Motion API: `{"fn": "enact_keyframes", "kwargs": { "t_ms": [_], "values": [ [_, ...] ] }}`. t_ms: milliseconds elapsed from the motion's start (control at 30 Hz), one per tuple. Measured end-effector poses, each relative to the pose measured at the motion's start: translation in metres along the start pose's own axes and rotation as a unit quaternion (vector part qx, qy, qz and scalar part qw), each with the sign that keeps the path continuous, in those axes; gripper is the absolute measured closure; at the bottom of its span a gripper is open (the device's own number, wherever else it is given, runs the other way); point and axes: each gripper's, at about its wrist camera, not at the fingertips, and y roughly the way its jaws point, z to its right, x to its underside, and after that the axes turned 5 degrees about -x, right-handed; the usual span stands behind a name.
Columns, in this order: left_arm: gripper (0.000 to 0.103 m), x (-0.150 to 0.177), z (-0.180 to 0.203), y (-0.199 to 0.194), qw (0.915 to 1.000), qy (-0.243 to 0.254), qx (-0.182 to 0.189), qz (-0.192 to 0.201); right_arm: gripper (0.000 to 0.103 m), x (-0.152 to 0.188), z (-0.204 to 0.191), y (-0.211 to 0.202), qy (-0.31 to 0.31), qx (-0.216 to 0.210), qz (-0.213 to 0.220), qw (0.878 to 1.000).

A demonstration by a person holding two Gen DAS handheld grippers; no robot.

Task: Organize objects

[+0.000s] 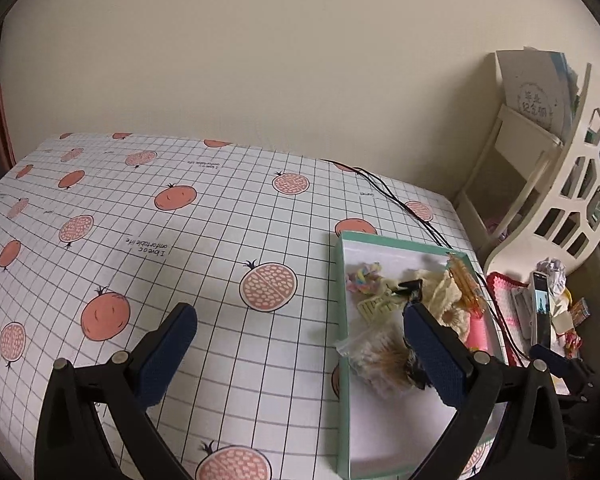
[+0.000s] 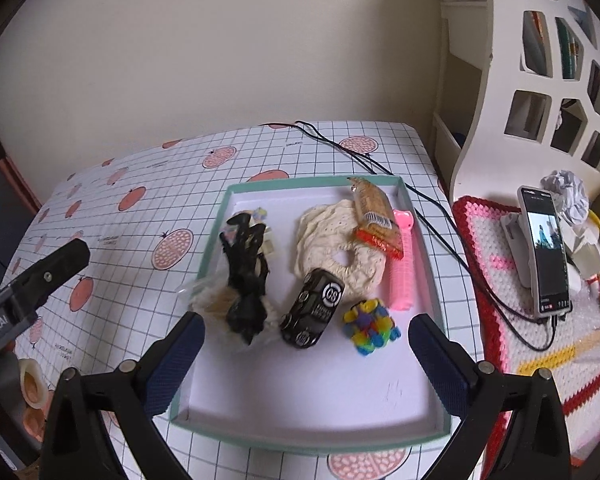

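Both hand-held grippers gape empty, left (image 1: 300,328) over bare tabletop (image 1: 220,220), right (image 2: 306,330) above green-rimmed tray (image 2: 228,204) near the tabletop's right edge, black toy car (image 2: 314,308) inside, long axis running near-to-far, tray's near half free.

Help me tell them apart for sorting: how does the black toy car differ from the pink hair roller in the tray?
The black toy car is dark with white printed markings; the pink hair roller is plain bright pink. The car lies near the tray's middle, apart from the walls; the roller lies along the tray's right wall. The car is blocky with wheels; the roller is a ridged cylinder. Both lie inside the same green-rimmed tray, neither held by a tool.
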Motion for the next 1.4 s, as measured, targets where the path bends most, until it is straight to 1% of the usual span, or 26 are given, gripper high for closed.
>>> {"fn": "enact_keyframes", "kwargs": {
  "t_ms": [100,233,300,400,567,667,833,967,1100,1200,1400],
  "values": [
    [0.0,0.007,-0.001,-0.012,0.9999,0.011,-0.001,0.012,0.0,0.007,-0.003,-0.006,0.001,0.001,0.004,1.0],
    [0.0,0.018,-0.005,-0.025,0.9994,0.019,-0.014,0.025,0.0,0.016,-0.007,-0.013,0.006,0.002,0.01,1.0],
    [0.0,0.023,-0.01,-0.03,0.9995,0.012,-0.016,0.025,0.0,0.023,-0.011,-0.016,-0.002,0.013,0.012,1.0],
    [0.0,0.032,-0.019,-0.034,0.9997,0.005,-0.013,0.022,0.0,0.032,-0.016,-0.021,-0.007,0.014,0.015,1.0],
    [0.0,0.046,-0.028,-0.04,0.9996,0.01,-0.017,0.02,0.0,0.046,-0.019,-0.025,-0.005,0.013,0.02,1.0],
    [0.0,0.055,-0.033,-0.044,0.9997,0.005,-0.013,0.018,0.0,0.055,-0.021,-0.026,-0.002,0.015,0.022,1.0],
    [0.0,0.069,-0.038,-0.044,0.9999,0.007,-0.008,0.008,0.0,0.072,-0.023,-0.025,-0.002,0.022,0.02,1.0],
    [0.0,0.082,-0.044,-0.043,0.9999,0.011,-0.013,0.0,0.0,0.084,-0.021,-0.024,0.005,0.027,0.019,0.999],
    [0.0,0.097,-0.05,-0.038,0.9997,0.014,-0.012,-0.017,0.0,0.097,-0.017,-0.018,0.02,0.02,0.01,1.0],
    [0.0,0.109,-0.053,-0.031,0.9991,0.016,-0.019,-0.033,0.0,0.108,-0.016,-0.013,0.026,0.018,0.001,0.999],
    [0.0,0.131,-0.055,-0.02,0.9976,0.03,-0.026,-0.057,0.0,0.123,-0.021,-0.005,0.015,0.026,-0.009,1.0]
  ]
}}
